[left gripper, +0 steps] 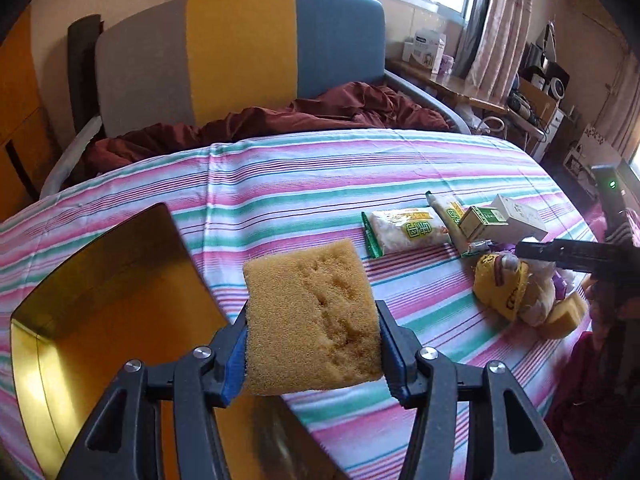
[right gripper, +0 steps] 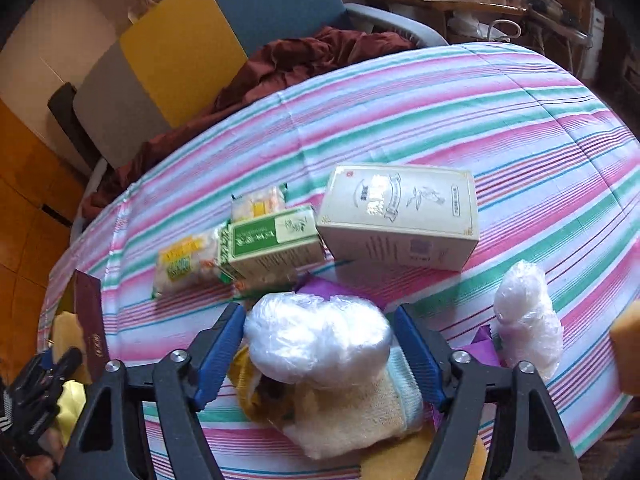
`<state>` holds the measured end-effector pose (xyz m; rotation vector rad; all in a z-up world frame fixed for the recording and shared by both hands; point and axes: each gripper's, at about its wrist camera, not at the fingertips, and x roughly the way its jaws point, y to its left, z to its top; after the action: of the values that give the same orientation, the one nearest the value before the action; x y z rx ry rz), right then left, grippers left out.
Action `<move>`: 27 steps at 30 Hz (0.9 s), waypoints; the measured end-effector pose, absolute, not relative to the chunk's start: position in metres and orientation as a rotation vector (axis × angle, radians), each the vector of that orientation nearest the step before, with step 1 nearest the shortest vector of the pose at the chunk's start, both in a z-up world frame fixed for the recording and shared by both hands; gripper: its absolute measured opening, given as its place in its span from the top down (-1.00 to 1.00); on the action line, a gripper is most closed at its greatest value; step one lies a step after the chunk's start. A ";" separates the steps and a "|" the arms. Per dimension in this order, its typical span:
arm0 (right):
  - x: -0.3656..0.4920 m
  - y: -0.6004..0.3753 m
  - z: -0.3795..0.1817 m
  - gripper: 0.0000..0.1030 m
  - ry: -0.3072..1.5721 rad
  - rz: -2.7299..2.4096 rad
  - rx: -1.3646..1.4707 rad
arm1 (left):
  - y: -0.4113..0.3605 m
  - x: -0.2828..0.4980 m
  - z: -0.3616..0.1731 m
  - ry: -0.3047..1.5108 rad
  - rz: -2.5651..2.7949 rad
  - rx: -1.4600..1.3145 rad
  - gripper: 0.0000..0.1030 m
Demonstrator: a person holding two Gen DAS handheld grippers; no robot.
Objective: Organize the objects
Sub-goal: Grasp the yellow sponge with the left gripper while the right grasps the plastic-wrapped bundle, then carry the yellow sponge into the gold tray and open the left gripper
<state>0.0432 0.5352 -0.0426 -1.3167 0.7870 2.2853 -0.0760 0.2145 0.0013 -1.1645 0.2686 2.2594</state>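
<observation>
My left gripper is shut on a yellow sponge and holds it above the striped tablecloth, just right of a gold box. My right gripper is open, its blue pads either side of a clear plastic-wrapped bundle that lies on a pale towel. The right gripper also shows in the left wrist view over a yellow packet.
A white box, a green box and snack packets lie beyond the right gripper. Another plastic-wrapped bundle sits at right. A maroon box edge stands at left. A sofa with a red blanket is behind the table.
</observation>
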 end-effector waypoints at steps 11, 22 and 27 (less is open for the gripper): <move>0.045 0.524 -0.021 -0.22 0.607 2.350 -1.186 | 0.099 -0.073 -0.007 0.091 2.448 -1.261 -0.09; 0.031 0.472 -0.004 -0.22 0.340 2.538 -1.098 | -0.005 -0.135 -0.028 0.050 2.648 -1.394 -0.09; 0.028 0.459 -0.006 -0.22 0.290 2.581 -1.110 | -0.020 -0.171 -0.045 0.076 2.684 -1.454 -0.10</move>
<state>0.0280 0.4592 -0.0061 -1.1105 0.2900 2.5807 -0.1709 -0.0200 -0.0451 -1.4538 0.0755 2.6843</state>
